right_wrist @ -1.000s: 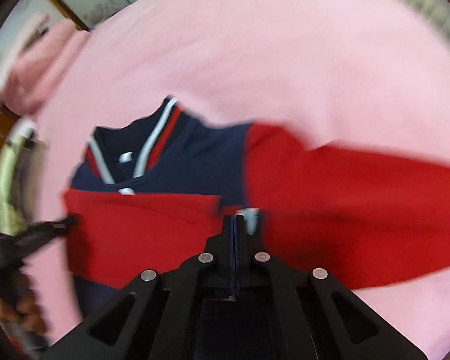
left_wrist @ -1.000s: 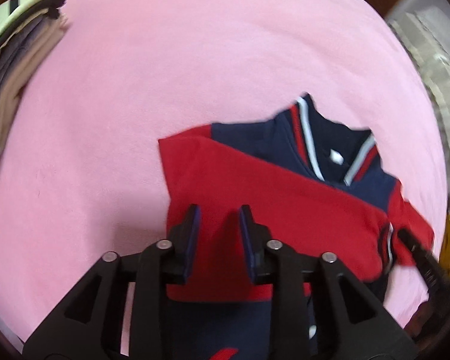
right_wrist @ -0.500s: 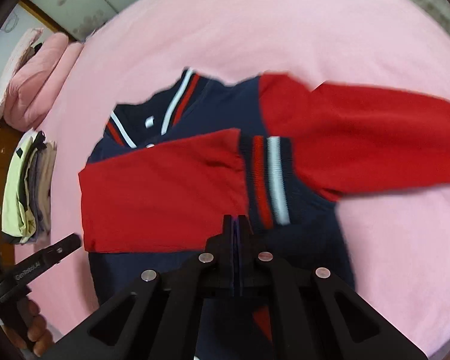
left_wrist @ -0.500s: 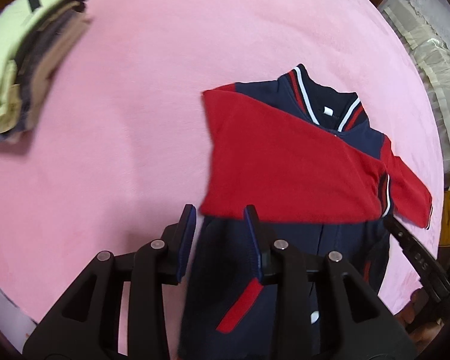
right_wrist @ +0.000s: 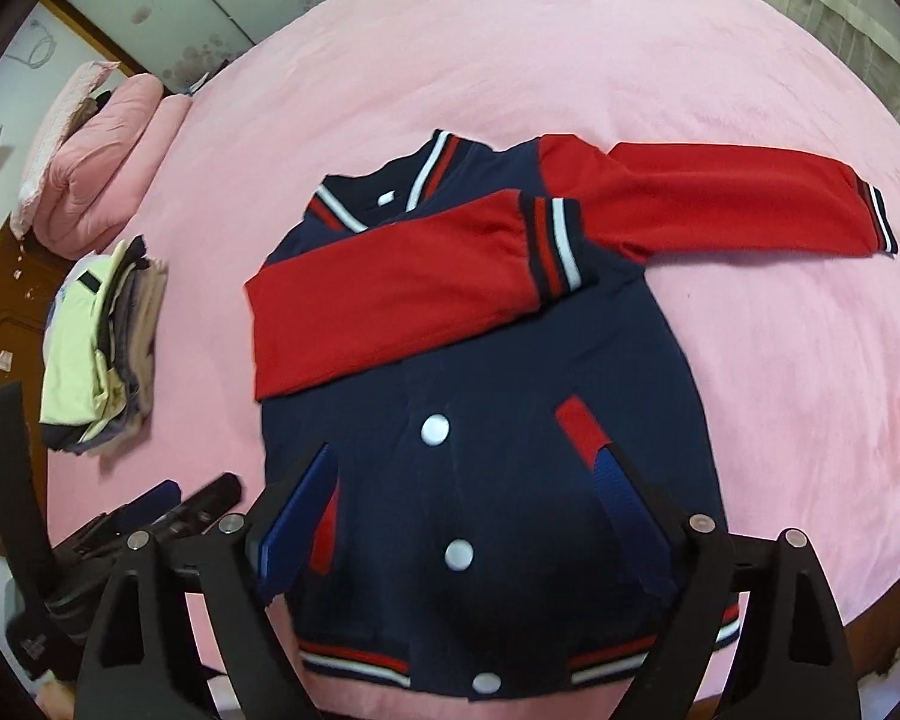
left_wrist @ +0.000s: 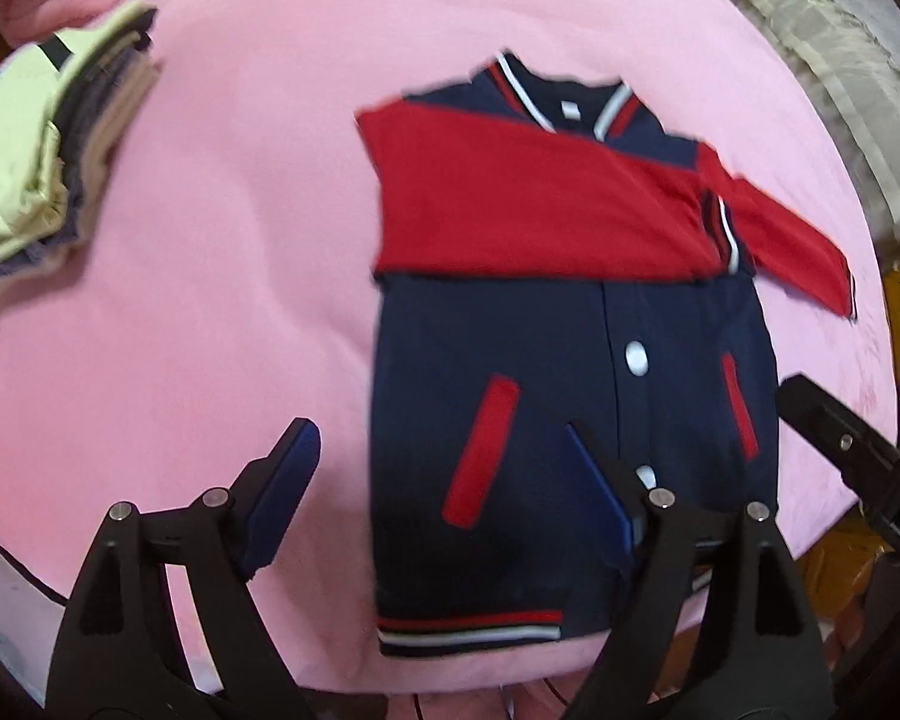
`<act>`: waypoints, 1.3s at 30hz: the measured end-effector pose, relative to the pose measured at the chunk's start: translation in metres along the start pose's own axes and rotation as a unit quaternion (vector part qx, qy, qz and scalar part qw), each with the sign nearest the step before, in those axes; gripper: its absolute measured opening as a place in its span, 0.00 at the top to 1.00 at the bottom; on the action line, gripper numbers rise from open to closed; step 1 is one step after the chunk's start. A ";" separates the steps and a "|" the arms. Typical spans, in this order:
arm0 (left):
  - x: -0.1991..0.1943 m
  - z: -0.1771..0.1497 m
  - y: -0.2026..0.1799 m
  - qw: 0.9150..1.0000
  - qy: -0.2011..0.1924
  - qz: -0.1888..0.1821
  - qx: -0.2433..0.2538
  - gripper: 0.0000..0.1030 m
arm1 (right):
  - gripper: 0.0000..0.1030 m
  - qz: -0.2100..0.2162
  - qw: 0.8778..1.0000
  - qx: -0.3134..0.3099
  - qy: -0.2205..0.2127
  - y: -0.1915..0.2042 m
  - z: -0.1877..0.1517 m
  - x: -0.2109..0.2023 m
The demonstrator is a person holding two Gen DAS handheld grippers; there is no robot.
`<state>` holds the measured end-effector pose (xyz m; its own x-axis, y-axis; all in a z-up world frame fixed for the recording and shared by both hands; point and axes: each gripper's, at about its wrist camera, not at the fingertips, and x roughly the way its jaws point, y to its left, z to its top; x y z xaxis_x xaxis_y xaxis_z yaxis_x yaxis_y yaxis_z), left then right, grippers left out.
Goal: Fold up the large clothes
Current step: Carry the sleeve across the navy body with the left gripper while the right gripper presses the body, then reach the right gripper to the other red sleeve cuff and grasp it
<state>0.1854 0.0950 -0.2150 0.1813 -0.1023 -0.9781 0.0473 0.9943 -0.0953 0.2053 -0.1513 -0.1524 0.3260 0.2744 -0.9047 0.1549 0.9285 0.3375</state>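
1. the jacket [right_wrist: 486, 420] lies face up on the pink bed [right_wrist: 510, 60], its hem at the near edge and its collar toward the middle of the bed.
2. one red sleeve [right_wrist: 390, 294] is folded across the chest; the other sleeve [right_wrist: 738, 198] lies stretched out flat toward the bed's right edge.
3. left gripper [left_wrist: 444, 480]: jaws opening, wide apart, nothing between them, above the jacket's lower left side.
4. right gripper [right_wrist: 474, 498]: jaws opening, wide apart, nothing held, above the lower front by the snaps.
5. judgement: the sleeve-folding step is half done. the next move calls for the right gripper to take the outstretched sleeve near its striped cuff [right_wrist: 876, 216] and lay it across the chest over the first.
6. a stack of folded clothes [right_wrist: 102, 348] sits near the bed's left edge, well apart from the jacket, with pink bedding [right_wrist: 102, 162] beyond it. nothing blocks the free sleeve.
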 end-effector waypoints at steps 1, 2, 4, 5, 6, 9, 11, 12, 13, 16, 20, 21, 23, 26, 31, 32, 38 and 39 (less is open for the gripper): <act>0.002 -0.004 0.000 1.000 0.013 0.001 -0.002 0.22 | 0.13 -0.005 1.000 -0.003 0.000 0.001 -0.004 -0.002; 0.002 -0.006 0.000 1.000 0.018 0.001 -0.005 0.22 | 0.13 -0.009 1.000 -0.004 0.002 0.002 -0.007 -0.001; 0.002 -0.008 -0.002 1.000 0.018 0.002 -0.009 0.22 | 0.13 -0.008 1.000 -0.003 0.004 0.001 -0.011 0.000; 0.002 -0.007 -0.004 1.000 0.016 0.002 -0.009 0.22 | 0.13 -0.006 1.000 0.001 0.003 -0.001 -0.013 -0.001; 0.001 -0.007 -0.006 1.000 0.013 0.000 -0.008 0.22 | 0.13 -0.005 1.000 0.006 0.000 -0.003 -0.013 0.001; -0.002 -0.006 -0.016 1.000 0.007 0.003 -0.002 0.22 | 0.13 -0.001 0.999 0.036 -0.009 -0.020 -0.015 0.001; -0.001 -0.006 -0.024 1.000 0.010 0.011 0.001 0.22 | 0.13 0.006 0.998 0.057 -0.011 -0.033 -0.015 0.004; -0.001 -0.006 -0.028 1.000 0.009 0.013 0.000 0.22 | 0.13 0.008 0.998 0.067 -0.010 -0.039 -0.015 0.007; -0.001 -0.005 -0.034 1.000 0.010 0.014 0.000 0.22 | 0.13 0.013 0.997 0.079 -0.009 -0.048 -0.014 0.009; 0.000 -0.003 -0.051 1.000 0.018 0.019 -0.003 0.22 | 0.13 0.028 0.993 0.117 -0.003 -0.077 -0.013 0.011; -0.001 0.003 -0.093 0.999 0.027 0.023 0.000 0.22 | 0.13 0.053 0.983 0.174 0.006 -0.125 -0.004 0.010; -0.001 0.004 -0.101 0.999 0.029 0.023 0.001 0.22 | 0.13 0.058 0.980 0.188 0.008 -0.138 -0.001 0.010; 0.000 0.008 -0.125 0.999 0.034 0.022 0.002 0.22 | 0.13 0.062 0.975 0.214 0.011 -0.162 0.005 0.010; 0.004 0.017 -0.160 0.999 0.036 0.023 0.006 0.22 | 0.21 0.062 0.966 0.251 0.021 -0.203 0.015 0.013; 0.017 0.037 -0.213 0.999 0.045 0.028 0.004 0.22 | 0.33 0.087 0.947 0.306 0.036 -0.269 0.033 0.025; 0.020 0.041 -0.221 0.998 0.048 0.029 -0.001 0.22 | 0.36 0.088 0.945 0.312 0.039 -0.281 0.037 0.028; 0.040 0.059 -0.255 0.998 0.057 0.033 -0.019 0.22 | 0.55 0.093 0.933 0.346 0.035 -0.350 0.071 0.044; 0.043 0.062 -0.258 0.998 0.058 0.035 -0.018 0.22 | 0.56 0.095 0.931 0.351 0.031 -0.360 0.077 0.046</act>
<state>0.2421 -0.1681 -0.2214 0.0672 -0.0306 -0.9973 0.0023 0.9995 -0.0305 0.2367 -0.4924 -0.2957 0.3577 0.4509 -0.8178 0.6783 0.4765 0.5594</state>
